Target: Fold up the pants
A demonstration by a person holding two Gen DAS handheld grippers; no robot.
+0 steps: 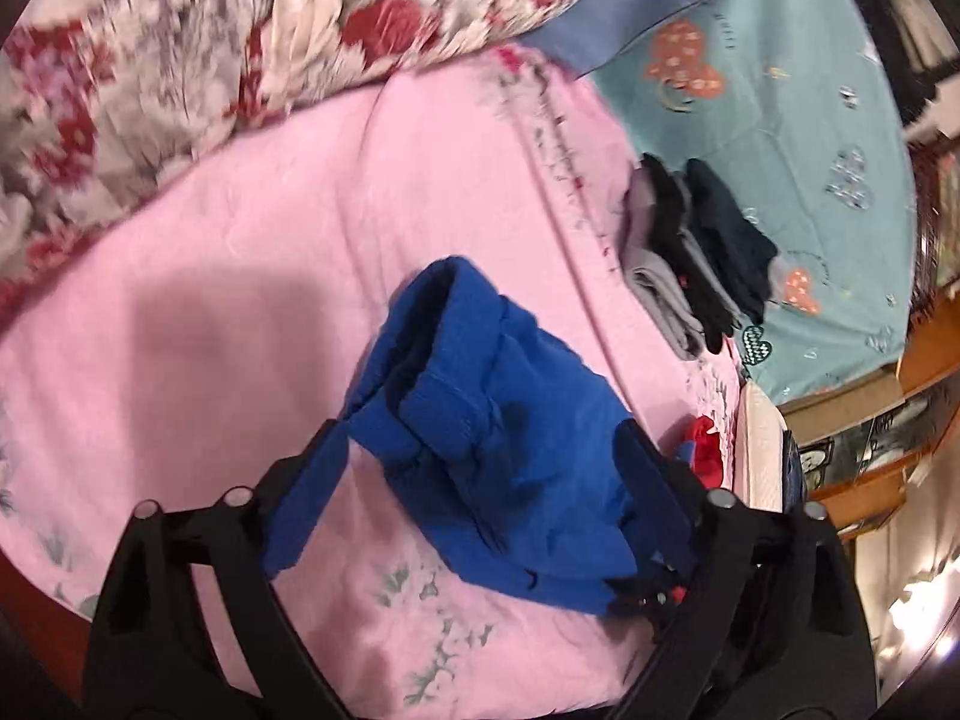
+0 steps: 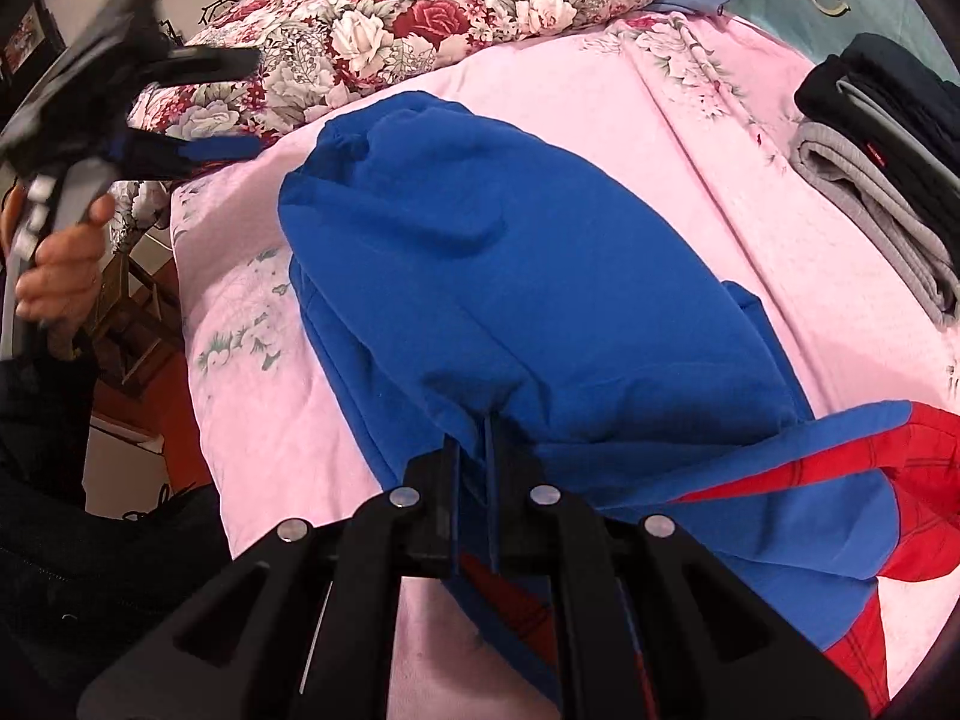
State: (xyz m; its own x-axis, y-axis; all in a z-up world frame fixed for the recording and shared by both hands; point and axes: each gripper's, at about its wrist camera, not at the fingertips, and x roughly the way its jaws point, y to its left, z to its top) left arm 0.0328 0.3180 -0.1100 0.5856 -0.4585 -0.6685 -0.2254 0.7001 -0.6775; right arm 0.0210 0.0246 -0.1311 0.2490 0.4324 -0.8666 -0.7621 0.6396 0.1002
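- Pink bedsheet covers the bed; floral quilt bunched along its 12 o'clock edge, teal sheet beyond at 2 o'clock.
- Blue pants lie mid-sheet, doubled over; red-and-blue garment spreads beside them toward 4 o'clock in the right wrist view.
- Right gripper: fingers drawn nearly together, pinching a blue fold of the pants at 6 o'clock, cloth bunched between the pads.
- Left gripper: jaws spread wide, blue pads either side of the pants; cloth drapes over the right-hand pad, whether it touches I cannot tell.
- Right wrist view alone shows the left gripper raised at 9 o'clock, off the bed, held by a bare hand; motion-blurred.
- Folded stack of grey and dark clothes at 2 o'clock, well apart from the pants; cut off by the frame edge in the right wrist view.
- Left wrist view shows only a red sliver of the second garment at 4 o'clock.
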